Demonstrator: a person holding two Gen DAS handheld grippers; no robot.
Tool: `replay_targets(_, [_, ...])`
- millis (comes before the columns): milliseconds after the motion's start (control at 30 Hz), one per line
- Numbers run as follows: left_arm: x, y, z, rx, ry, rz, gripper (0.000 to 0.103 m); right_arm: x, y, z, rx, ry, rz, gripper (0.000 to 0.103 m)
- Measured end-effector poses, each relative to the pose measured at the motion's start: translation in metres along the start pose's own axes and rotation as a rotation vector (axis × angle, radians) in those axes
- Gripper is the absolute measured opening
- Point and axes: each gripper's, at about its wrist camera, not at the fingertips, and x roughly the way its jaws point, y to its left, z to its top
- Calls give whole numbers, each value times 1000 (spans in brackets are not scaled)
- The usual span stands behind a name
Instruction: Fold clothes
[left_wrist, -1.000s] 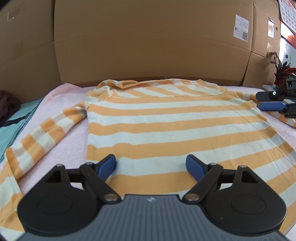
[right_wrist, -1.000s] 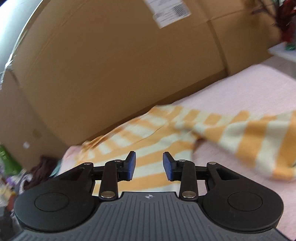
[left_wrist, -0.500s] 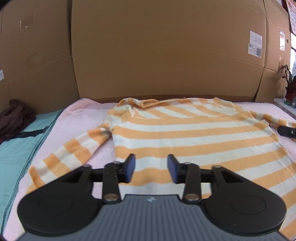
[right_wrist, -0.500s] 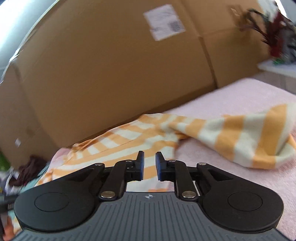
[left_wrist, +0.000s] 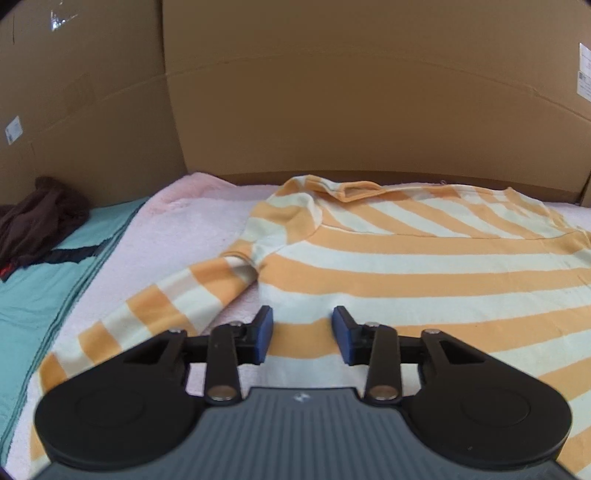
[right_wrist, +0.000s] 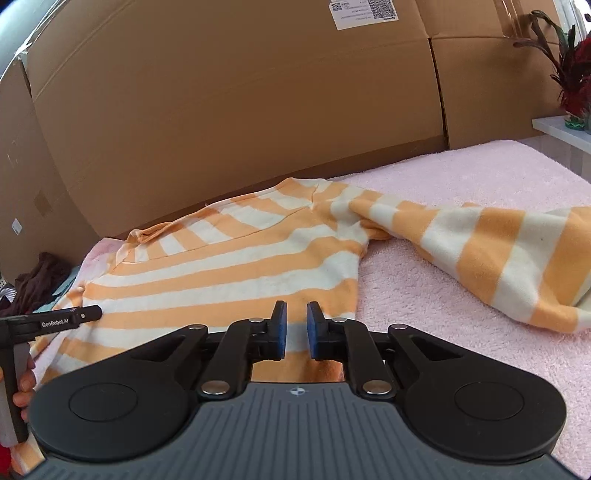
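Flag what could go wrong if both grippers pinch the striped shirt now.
1. The left gripper is closing over flat striped shirt fabric, not an edge; it may catch one layer or nothing.
2. The right gripper, jaws narrow, sits inside the side hem; it may miss.
3. The right sleeve lies bunched and could drag.

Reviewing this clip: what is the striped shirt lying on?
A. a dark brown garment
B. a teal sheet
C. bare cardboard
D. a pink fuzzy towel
D: the orange-and-white striped shirt is spread flat on the pink fuzzy towel; the teal sheet and dark brown garment lie off to the side, and the cardboard stands behind.
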Motion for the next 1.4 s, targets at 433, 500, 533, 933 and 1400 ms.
replay_targets(433, [17, 5, 8, -18, 22, -43, 8, 5, -5, 4, 31, 8, 64, 19])
replay_targets(500, [16, 5, 8, -16, 27, -55, 13, 3, -6, 4, 40, 4, 55, 19])
replay_targets(533, [16, 5, 8, -16, 29, -61, 14, 2, -5, 5, 40, -1, 39, 19])
replay_targets(933, [8, 28, 3, -133, 0, -116, 57, 20, 62, 25, -107, 18, 135, 52])
replay_targets(1400, [19, 45, 8, -211, 19, -188, 15, 34, 42, 12, -46, 42, 13, 43])
